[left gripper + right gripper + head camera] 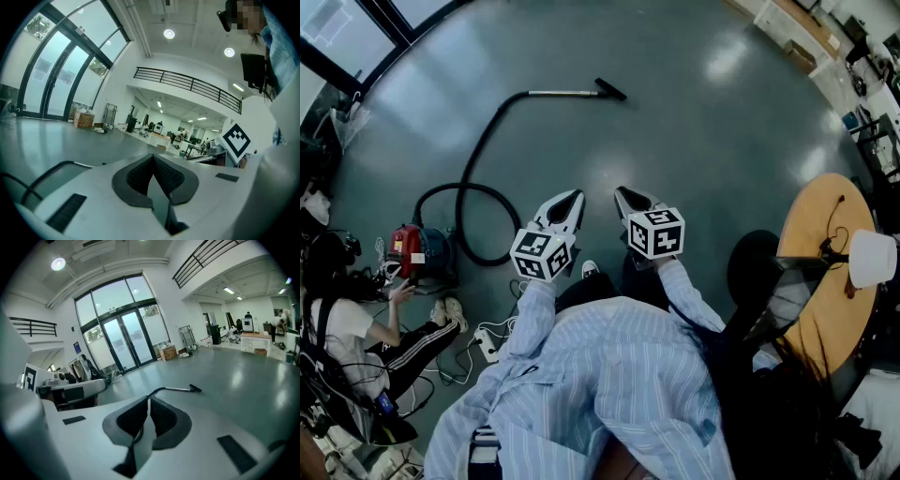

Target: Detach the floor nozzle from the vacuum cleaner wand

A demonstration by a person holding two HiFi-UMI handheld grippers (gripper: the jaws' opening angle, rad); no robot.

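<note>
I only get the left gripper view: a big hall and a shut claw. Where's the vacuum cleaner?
Observer: The head view shows the red vacuum cleaner on the floor, off to the left beside a seated person.
Operator: And its nozzle?
Observer: The floor nozzle is joined to the wand, lying far out ahead.
Operator: Is the other claw holding anything?
Observer: No, the right claw is shut and empty.
</note>
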